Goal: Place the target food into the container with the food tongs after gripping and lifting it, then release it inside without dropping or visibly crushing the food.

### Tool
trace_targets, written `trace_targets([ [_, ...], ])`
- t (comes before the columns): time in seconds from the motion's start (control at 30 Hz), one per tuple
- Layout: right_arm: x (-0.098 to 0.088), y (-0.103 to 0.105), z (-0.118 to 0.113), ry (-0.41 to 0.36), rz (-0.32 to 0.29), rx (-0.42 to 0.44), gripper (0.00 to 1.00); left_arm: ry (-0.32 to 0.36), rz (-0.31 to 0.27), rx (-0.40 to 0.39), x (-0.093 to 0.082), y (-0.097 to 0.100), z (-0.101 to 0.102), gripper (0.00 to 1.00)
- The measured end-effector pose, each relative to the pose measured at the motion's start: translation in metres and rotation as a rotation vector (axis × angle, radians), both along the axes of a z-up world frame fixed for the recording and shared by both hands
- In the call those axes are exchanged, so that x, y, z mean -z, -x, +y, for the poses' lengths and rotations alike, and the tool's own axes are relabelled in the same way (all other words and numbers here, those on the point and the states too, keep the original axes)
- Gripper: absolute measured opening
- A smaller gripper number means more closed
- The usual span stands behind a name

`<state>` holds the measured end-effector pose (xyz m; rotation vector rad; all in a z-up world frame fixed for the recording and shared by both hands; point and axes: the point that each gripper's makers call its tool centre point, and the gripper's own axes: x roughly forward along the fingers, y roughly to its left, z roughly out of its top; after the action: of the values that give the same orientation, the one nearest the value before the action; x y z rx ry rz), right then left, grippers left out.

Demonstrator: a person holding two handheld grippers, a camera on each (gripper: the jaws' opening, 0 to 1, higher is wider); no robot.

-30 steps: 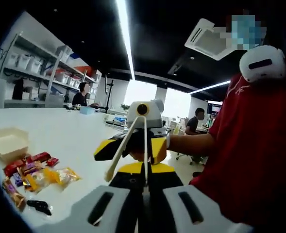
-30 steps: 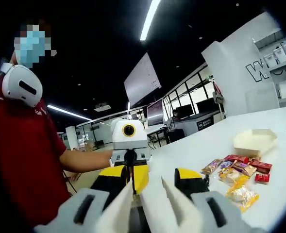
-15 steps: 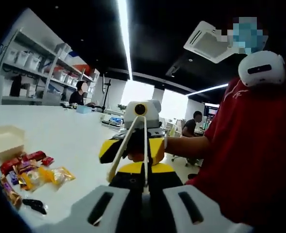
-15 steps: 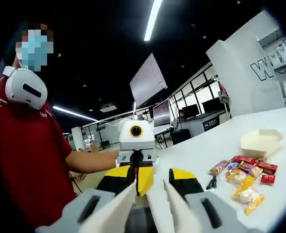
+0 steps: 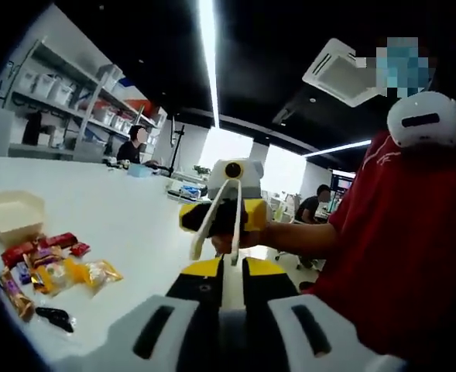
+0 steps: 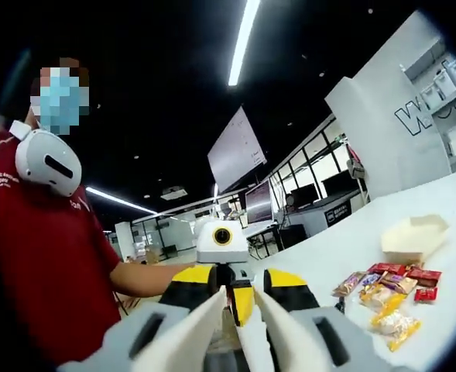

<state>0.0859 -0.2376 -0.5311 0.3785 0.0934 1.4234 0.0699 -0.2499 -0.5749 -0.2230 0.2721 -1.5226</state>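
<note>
Snack packets (image 5: pixel 46 271) lie on the table (image 5: pixel 127 225) just beside the container (image 5: pixel 12 213).

We are looking at an open-plan office or lab hall with a dark ceiling. Long strip lights (image 5: pixel 207 46) are running overhead, and a ceiling air-conditioning unit (image 5: pixel 344 71) is hanging beside them. Shelves (image 5: pixel 65 108) along a white wall are holding rows of storage bins. People are sitting at desks with monitors (image 6: pixel 320 186) in the background, and a large display panel (image 6: pixel 234 147) is hanging over the wide white table (image 5: pixel 127 225).
</note>
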Motion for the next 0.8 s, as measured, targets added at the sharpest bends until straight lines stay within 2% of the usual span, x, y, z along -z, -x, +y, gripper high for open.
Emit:
trace_targets([
  [0.07, 0.000, -0.001, -0.001, 0.002, 0.000, 0.004, 0.20, 0.015, 0.004, -0.006, -0.002, 0.000, 0.002, 0.07],
  [0.13, 0.001, 0.000, 0.000, 0.003, 0.004, 0.005, 0.20, 0.036, -0.001, -0.009, -0.007, -0.001, 0.002, 0.00],
  [0.33, 0.004, 0.003, 0.003, -0.004, 0.023, -0.003, 0.20, 0.013, 0.020, 0.009, -0.005, 0.000, 0.001, 0.00],
  [0.5, 0.005, 0.004, 0.003, -0.004, 0.059, -0.018, 0.16, 0.015, 0.006, -0.003, -0.002, 0.000, -0.001, 0.00],
  [0.57, 0.014, -0.004, 0.001, 0.028, 0.091, 0.018, 0.16, 0.005, 0.010, -0.036, 0.003, -0.005, 0.001, 0.00],
  [0.67, 0.016, -0.008, -0.002, 0.029, 0.069, 0.041, 0.17, 0.025, 0.016, -0.102, 0.005, -0.016, 0.007, 0.05],
  [0.8, 0.020, -0.020, -0.007, 0.044, 0.066, 0.094, 0.18, -0.016, 0.007, -0.179, 0.018, -0.028, 0.017, 0.13],
])
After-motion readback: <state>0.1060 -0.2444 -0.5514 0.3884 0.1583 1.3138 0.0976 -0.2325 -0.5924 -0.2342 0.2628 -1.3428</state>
